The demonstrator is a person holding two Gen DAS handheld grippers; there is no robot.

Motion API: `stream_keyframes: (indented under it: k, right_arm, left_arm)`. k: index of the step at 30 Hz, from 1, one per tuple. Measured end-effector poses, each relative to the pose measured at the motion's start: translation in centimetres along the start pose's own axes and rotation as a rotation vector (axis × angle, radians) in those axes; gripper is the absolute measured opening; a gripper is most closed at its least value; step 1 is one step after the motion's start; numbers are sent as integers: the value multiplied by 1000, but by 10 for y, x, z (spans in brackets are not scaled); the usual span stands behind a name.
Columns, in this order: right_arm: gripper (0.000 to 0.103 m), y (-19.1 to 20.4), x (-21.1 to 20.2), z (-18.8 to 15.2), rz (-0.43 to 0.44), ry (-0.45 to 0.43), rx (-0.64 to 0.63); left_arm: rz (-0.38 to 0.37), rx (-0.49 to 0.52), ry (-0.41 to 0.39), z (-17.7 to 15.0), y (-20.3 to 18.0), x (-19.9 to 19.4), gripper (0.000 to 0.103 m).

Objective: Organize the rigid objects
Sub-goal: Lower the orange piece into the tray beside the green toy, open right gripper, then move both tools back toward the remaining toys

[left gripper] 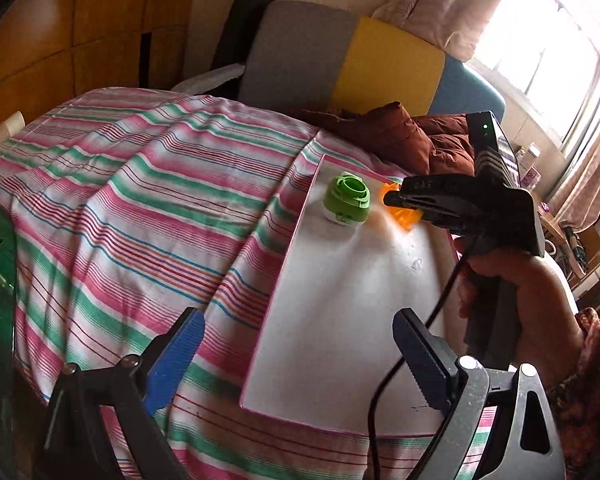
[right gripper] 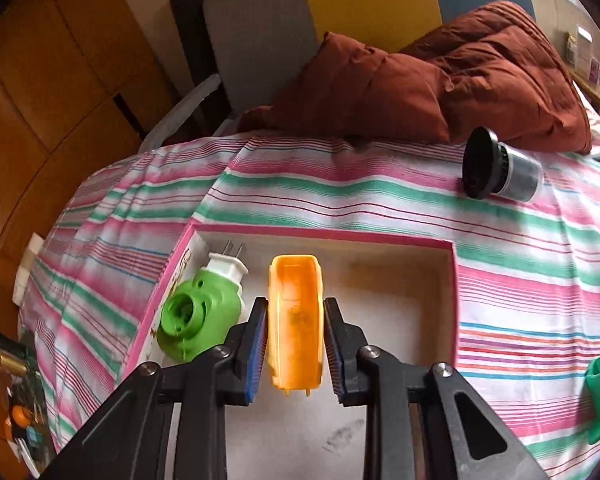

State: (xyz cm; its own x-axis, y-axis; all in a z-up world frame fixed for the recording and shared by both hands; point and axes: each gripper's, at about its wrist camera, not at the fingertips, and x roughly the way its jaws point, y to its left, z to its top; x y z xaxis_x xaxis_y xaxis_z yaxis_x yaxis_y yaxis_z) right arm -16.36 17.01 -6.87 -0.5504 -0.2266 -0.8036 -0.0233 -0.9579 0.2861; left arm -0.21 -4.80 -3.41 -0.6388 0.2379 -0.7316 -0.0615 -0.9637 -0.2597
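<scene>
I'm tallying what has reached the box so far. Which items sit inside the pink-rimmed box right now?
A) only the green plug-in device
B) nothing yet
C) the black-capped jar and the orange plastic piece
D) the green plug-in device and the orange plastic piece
D: the right wrist view shows the green plug-in device and the orange plastic piece inside the pink-rimmed box, while the black-capped jar lies outside on the striped sheet.

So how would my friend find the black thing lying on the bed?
Start at the crumpled brown quilt at the far end of the striped sheet. Just in front of it lies the black thing, outside the pink-rimmed tray. It is the only dark item: a round black cap on a short grey cylinder, tipped sideways.
</scene>
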Motion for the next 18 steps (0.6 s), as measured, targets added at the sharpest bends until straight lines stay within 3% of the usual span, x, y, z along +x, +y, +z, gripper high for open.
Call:
stream_keyframes:
  k: [9,18]
  right_arm:
    - [34,-16,-31,-17,45,-23,30]
    - [34,-32,-82,-47,-4,-74,-19]
  left_arm:
    - [-13,-7,-18,0,-3,-4,96]
    - [-49,28,2,-10,-23,-6,96]
